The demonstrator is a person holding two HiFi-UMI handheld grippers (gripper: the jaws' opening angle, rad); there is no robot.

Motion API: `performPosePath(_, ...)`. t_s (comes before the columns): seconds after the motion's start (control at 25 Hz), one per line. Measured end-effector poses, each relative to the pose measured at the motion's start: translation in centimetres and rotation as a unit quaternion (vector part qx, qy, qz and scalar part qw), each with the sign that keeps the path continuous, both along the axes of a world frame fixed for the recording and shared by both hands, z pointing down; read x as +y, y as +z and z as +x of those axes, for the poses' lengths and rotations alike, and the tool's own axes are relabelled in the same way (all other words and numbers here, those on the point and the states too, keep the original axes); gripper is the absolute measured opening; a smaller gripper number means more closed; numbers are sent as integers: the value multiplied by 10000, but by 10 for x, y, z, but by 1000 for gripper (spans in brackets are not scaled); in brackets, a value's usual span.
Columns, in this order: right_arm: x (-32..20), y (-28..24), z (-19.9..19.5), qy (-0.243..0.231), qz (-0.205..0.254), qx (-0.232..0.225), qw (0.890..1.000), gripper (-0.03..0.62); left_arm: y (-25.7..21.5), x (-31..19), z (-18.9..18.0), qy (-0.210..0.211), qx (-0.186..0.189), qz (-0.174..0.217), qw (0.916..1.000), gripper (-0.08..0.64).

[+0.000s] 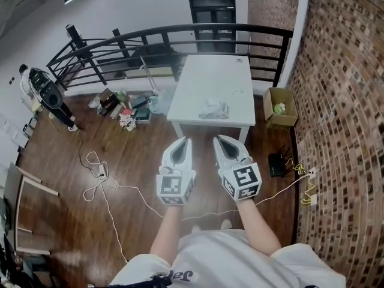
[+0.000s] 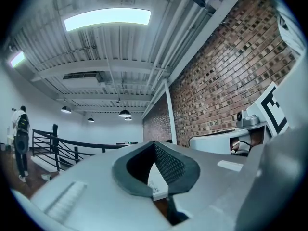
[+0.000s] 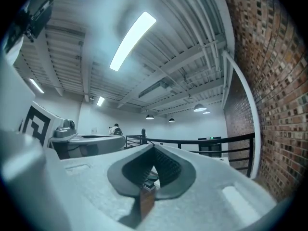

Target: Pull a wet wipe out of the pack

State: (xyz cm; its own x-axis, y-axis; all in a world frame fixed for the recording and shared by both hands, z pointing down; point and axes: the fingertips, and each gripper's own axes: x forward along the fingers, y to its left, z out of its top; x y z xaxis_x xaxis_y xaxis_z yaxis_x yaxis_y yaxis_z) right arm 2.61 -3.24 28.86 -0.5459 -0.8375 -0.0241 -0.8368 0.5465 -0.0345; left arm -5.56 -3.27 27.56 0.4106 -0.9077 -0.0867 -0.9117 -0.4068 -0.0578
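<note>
The wet wipe pack point(image 1: 214, 108), a crinkled pale packet, lies near the front edge of the white table point(image 1: 210, 77) in the head view. Both grippers are held level side by side over the wooden floor, short of the table and apart from the pack. My left gripper point(image 1: 185, 139) point(image 2: 154, 143) has its jaws together at the tips with nothing between them. My right gripper point(image 1: 219, 138) point(image 3: 154, 147) is shut the same way and is empty. A sliver of the table shows through the gap behind each pair of jaws.
A brick wall point(image 1: 342, 101) runs along the right, with a cardboard box point(image 1: 280, 108) and a small black device point(image 1: 277, 164) at its foot. A black railing point(image 1: 180, 38) stands behind the table. Clutter point(image 1: 123, 108) and white cables point(image 1: 99, 179) lie on the floor at left, where a person point(image 1: 45, 92) stands.
</note>
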Motion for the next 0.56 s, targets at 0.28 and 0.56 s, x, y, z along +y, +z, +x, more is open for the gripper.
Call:
performPosePath(0.28, 1, -9, -10, 225, 32, -185, 9996, -8, -7, 2, -11, 93, -35, 106, 9999, 15)
performPosePath(0.56, -24, 10, 29, 387, -12, -322, 9987, -8, 6, -20, 19, 98, 19, 113, 9999, 15)
